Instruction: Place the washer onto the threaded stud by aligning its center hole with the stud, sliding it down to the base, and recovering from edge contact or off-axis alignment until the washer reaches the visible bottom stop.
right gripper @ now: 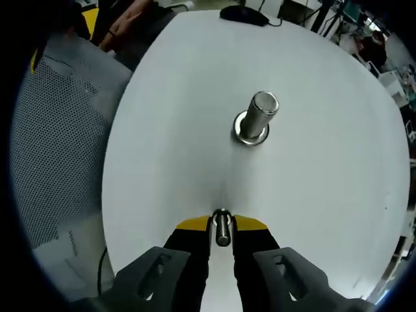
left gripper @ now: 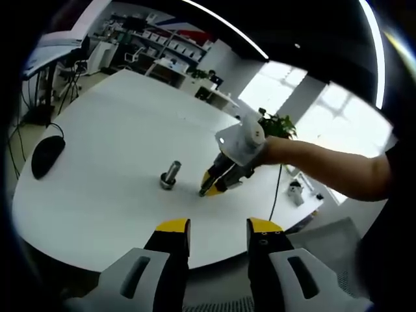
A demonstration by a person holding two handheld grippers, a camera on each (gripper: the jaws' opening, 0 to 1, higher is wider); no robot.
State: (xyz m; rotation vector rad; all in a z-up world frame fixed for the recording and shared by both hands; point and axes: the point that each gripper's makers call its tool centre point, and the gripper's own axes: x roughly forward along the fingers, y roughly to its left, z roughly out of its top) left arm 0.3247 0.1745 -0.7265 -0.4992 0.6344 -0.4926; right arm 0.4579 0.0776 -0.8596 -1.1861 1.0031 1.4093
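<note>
A steel threaded stud [left gripper: 170, 175] stands upright on its round base flange on the white round table [left gripper: 110, 123]. In the right gripper view the stud [right gripper: 258, 117] rises ahead and slightly right of my jaws. My right gripper [right gripper: 222, 224] is shut on a small metal washer [right gripper: 222, 229], held edge-on between the yellow tips. In the left gripper view the right gripper [left gripper: 205, 190] points down at the table just right of the stud, apart from it. My left gripper [left gripper: 219, 229] hangs open at the near table edge with nothing between its fingers.
A black mouse [left gripper: 47, 156] with its cable lies at the table's left side, also at the far edge as the mouse [right gripper: 244, 14]. A grey mesh chair [right gripper: 58, 143] stands beside the table. A person's forearm [left gripper: 338, 170] reaches in from the right. A plant [left gripper: 276, 123] stands behind.
</note>
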